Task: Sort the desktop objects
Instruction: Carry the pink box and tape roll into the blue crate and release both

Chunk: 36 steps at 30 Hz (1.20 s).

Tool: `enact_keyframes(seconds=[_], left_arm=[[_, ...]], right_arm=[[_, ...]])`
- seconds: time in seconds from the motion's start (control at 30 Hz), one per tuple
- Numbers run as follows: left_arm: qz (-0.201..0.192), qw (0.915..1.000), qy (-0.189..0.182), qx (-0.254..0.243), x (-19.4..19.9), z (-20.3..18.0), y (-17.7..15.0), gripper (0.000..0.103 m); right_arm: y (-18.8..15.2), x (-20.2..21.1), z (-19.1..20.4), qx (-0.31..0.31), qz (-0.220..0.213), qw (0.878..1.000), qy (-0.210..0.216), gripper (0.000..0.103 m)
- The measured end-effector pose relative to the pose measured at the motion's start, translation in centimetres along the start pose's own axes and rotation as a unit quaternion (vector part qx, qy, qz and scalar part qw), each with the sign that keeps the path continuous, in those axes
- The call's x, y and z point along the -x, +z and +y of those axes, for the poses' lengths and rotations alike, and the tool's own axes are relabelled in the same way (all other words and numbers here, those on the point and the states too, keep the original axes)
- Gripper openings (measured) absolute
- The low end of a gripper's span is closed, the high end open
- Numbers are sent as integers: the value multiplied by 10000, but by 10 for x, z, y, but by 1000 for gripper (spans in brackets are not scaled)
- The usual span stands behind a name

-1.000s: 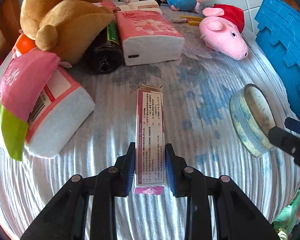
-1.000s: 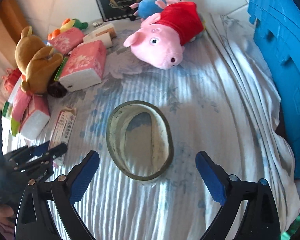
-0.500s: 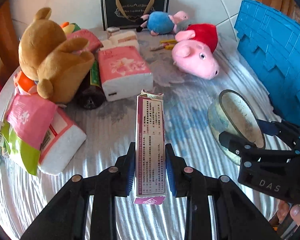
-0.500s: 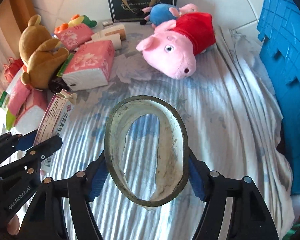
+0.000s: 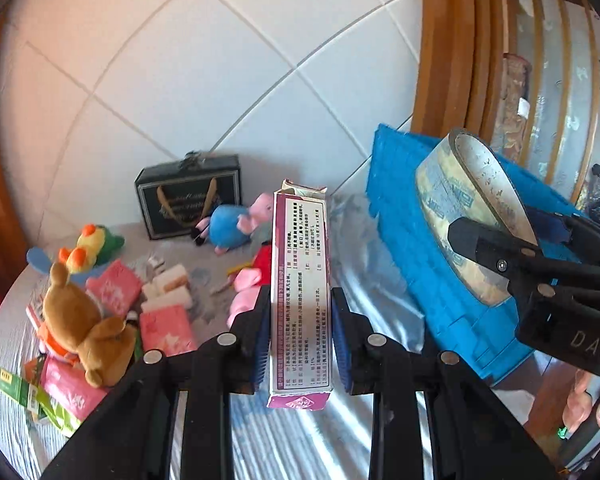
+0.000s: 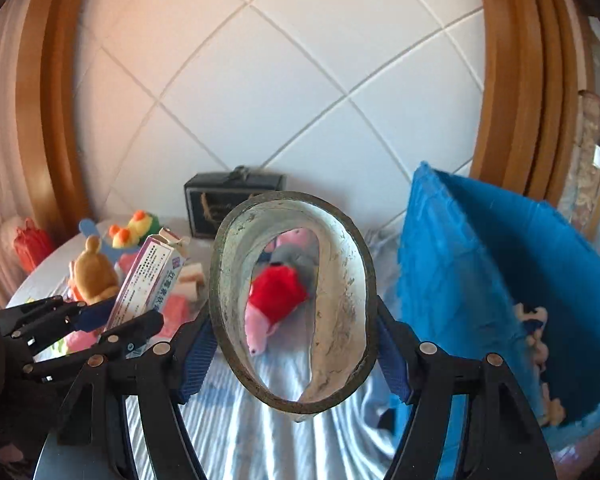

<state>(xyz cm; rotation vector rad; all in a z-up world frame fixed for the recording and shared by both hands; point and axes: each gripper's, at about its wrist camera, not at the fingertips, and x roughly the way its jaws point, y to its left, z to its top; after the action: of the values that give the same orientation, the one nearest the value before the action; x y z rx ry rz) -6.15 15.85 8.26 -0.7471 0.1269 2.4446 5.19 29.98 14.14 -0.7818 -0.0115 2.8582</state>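
From the left wrist view, the left tool [image 5: 300,336] is clenched on a slim purple-and-white printed cardboard carton [image 5: 302,300], its blue ribbed pads pressing the two long narrow sides near the lower half. The carton stands up out of the jaws, clear of the striped cloth-covered bench [image 5: 284,440] below, its torn top flap pointing away from the tool. It looks light and thin-walled, so it should crush if squeezed hard; holding it across the narrow sides, low and close to the sealed end, seems the sound choice, since the opened end would give way. To the right of this tool, the right tool [image 5: 512,240] carries a wide roll of pale printed adhesive tape [image 5: 452,216] in front of a blue plastic crate [image 5: 420,248]. Beyond and to the left, lying on the bench, are a brown plush bear [image 5: 84,320] and pink tissue packs [image 5: 168,324].

From the right wrist view, the right tool [image 6: 292,344] grasps the tape roll [image 6: 340,312] across its outer rim, one pad on each side, the hole facing the camera. The roll looks stiff and moderately heavy, with a smooth rim that could slip or swivel between the pads; a grip across the full diameter suits it. The crate [image 6: 480,264] stands open just to the right of this tool. To the left, the left tool [image 6: 100,320] holds the carton [image 6: 148,276] tilted.
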Motion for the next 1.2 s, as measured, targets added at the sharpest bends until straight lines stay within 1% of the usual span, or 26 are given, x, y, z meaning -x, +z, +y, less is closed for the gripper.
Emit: enact_keyframes(seconds=[0.13,0.2,0.27,0.33,0.4,0.47,0.57,0.63,0.73,0.77,0.8,0.83,0.87,0.9,0.97,1.03,1.1,1.17,1.2], left_arm=[[-358,9985,-352,-226,4,-67,46,27],[-414,9971,-551,-334,1,-101,65,27],[-365,9960,-704,-414,-8,-137,82,27],[-252,9947,-867,-500,-20,-173,96,27],[-128,9932,-954,-658,-35,-210,106,27],[79,9918,-1021,-763,-50,-247,111,27],[597,9885,-1093,-860,-83,-292,108,27],[910,9852,-1082,-966,-100,-315,102,27],[1161,9817,-989,-1140,-117,-340,92,27],[1219,9807,-974,-1180,-120,-345,90,27],[1282,9796,-986,-1189,-124,-350,89,27],[1332,9789,-1002,-1181,-127,-353,88,27],[1366,9786,-974,-1192,-129,-355,87,27],[1362,9788,-955,-1191,-129,-356,88,27],[1337,9789,-924,-1242,-129,-357,86,27],[1458,9772,-869,-1272,-132,-360,84,27],[1485,9770,-851,-1275,-133,-360,83,27],[1454,9788,-793,-1207,-131,-357,82,28],[1427,9799,-744,-1176,-131,-356,82,31]], right_arm=[[22,35,-67,-267,-357,9980,-452,71],[27,46,-103,-374,-424,9958,-717,71],[30,55,-137,-372,-382,9933,-1025,71],[29,56,-176,-369,-262,9899,-1344,70],[23,49,-212,-346,-77,9860,-1630,71],[14,40,-248,-351,155,9816,-1869,71],[-3,19,-290,-352,533,9748,-2137,70],[-12,4,-315,-368,720,9717,-2219,70],[-23,-8,-337,-382,906,9700,-2221,70],[-24,-9,-343,-462,957,9719,-2100,70],[-22,-6,-346,-475,887,9745,-2004,70],[-21,-7,-344,-352,853,9738,-2081,70],[-20,-9,-343,-196,891,9687,-2309,70],[-20,-11,-342,-113,908,9650,-2457,70],[-21,-14,-347,-173,979,9685,-2284,71],[-21,-16,-355,-291,1077,9697,-2175,71],[-21,-19,-359,-360,1173,9689,-2148,71],[-23,-21,-363,-400,1163,9682,-2179,71],[-24,-22,-366,-401,1172,9673,-2215,71]])
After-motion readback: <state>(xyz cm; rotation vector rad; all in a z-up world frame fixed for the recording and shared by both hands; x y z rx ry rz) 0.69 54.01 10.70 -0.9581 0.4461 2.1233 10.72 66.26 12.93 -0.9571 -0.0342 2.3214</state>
